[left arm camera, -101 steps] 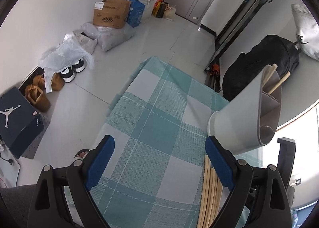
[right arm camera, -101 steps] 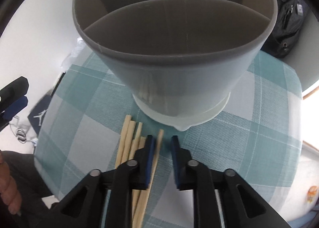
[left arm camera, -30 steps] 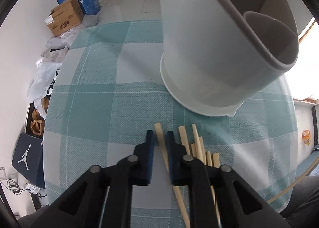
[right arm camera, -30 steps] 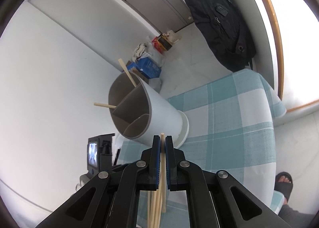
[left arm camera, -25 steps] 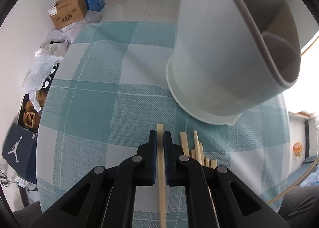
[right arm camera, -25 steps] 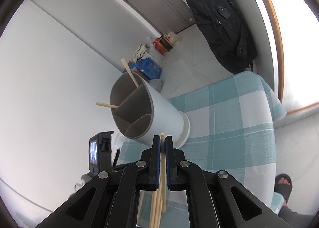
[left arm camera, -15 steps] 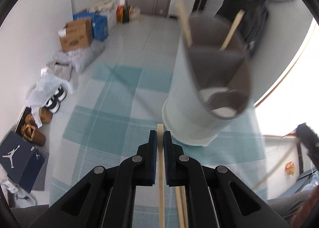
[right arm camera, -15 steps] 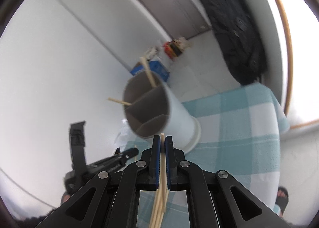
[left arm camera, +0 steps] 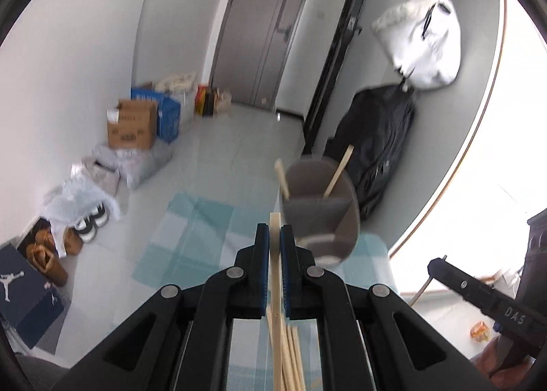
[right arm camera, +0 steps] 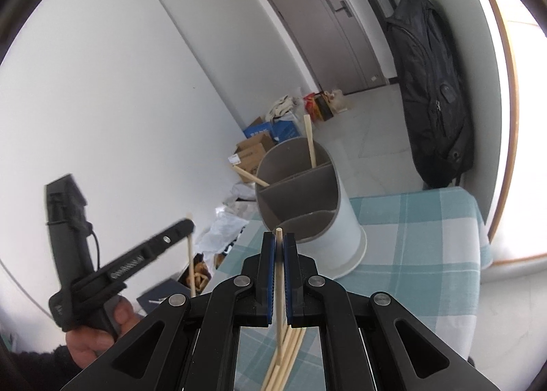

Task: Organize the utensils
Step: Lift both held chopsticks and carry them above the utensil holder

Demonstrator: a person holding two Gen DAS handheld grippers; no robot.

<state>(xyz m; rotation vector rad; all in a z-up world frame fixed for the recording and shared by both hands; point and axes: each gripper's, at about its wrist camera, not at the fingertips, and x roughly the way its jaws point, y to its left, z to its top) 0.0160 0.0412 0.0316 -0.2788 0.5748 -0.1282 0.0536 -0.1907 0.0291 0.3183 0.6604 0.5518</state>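
Wooden chopstick [left arm camera: 274, 230] sits clamped in each closed hand-held gripper, left [left arm camera: 274, 237] and right [right arm camera: 279, 247]. Both should tip over the holder [right arm camera: 301, 186], then release into one compartment.

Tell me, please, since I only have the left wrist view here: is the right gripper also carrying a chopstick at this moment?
Observer: Yes. The right gripper is shut on a single chopstick, tip pointing up.
Operator: Thank you. How many sections does the utensil holder have?
Observer: The right wrist view shows three compartments in the utensil holder; two chopsticks stand in the far one.
Operator: Are any chopsticks left on the table?
Observer: Yes, a loose bundle lies on the checked tablecloth below the right gripper.
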